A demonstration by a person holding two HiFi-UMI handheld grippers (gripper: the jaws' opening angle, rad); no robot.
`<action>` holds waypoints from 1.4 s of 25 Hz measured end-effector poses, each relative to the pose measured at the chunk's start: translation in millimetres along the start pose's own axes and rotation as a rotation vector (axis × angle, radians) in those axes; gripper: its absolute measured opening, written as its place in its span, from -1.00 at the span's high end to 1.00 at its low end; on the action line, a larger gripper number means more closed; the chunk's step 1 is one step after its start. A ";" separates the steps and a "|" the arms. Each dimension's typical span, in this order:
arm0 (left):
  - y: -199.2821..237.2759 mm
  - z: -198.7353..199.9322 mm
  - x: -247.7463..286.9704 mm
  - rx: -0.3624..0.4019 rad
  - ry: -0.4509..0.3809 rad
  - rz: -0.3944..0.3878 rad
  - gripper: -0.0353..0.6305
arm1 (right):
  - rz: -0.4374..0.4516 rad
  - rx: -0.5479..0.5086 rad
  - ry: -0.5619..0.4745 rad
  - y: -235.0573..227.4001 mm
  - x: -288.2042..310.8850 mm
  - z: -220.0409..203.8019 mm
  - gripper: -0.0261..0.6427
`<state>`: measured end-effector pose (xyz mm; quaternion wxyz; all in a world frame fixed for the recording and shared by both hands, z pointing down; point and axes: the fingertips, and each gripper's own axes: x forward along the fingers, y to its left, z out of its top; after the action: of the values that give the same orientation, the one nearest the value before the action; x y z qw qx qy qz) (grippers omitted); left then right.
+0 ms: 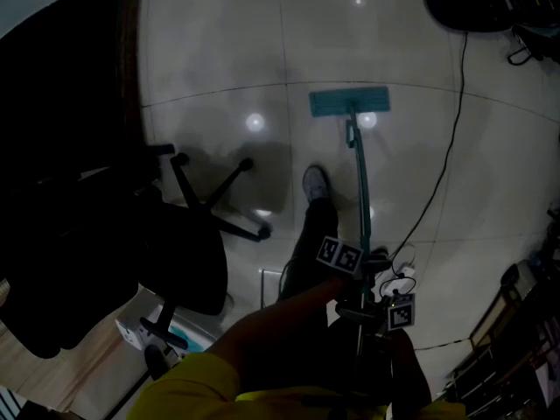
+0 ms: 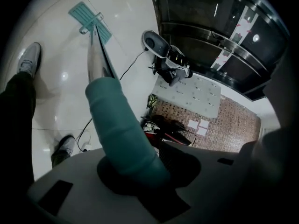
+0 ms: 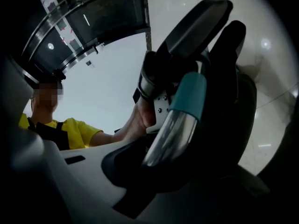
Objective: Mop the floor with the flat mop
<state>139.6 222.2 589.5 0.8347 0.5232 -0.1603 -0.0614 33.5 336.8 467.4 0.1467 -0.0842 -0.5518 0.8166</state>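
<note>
showing the office chair (image 1: 188, 256) near the flat mop (image 1: 350, 101): head view only.

Items counted as found.
Mop (image 1: 350, 101): one.
Grippers: two, the left gripper (image 2: 135, 169) and the right gripper (image 3: 166, 146), each carrying one marker cube.
Chair (image 1: 188, 252): one.
Shoes: two, the far shoe (image 2: 29, 57) and the near shoe (image 2: 65, 146).
Long cable (image 1: 451, 147) across the floor: one.
Person (image 3: 70, 132): one.
</note>
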 end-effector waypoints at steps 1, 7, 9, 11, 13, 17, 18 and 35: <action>3.5 5.0 5.5 0.009 0.000 0.003 0.47 | -0.004 -0.036 -0.002 -5.2 -3.3 7.0 0.71; 11.0 148.8 8.5 0.130 0.011 0.026 0.48 | -0.006 -0.137 -0.040 -30.7 1.7 145.0 0.73; 6.9 205.3 7.3 0.170 0.024 0.062 0.49 | -0.031 -0.170 -0.044 -35.6 3.9 200.0 0.75; -1.3 256.6 6.2 0.196 0.028 0.099 0.49 | -0.027 -0.164 -0.073 -33.0 2.9 250.4 0.75; -11.3 295.0 4.8 0.218 0.042 0.135 0.49 | 0.057 -0.155 -0.123 -14.9 5.2 290.1 0.75; -14.6 297.4 3.8 0.241 0.077 0.181 0.49 | 0.127 -0.147 -0.142 7.5 12.8 291.8 0.75; -12.3 279.9 5.6 0.232 0.078 0.173 0.49 | 0.129 -0.136 -0.139 8.1 12.7 274.7 0.76; 14.8 93.0 65.7 0.126 0.100 0.113 0.49 | 0.024 -0.100 -0.099 -34.9 -50.3 104.6 0.77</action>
<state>169.6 131.6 653.4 0.8094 0.5671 -0.1512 0.0222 54.7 240.6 537.9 0.1049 -0.0576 -0.5973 0.7930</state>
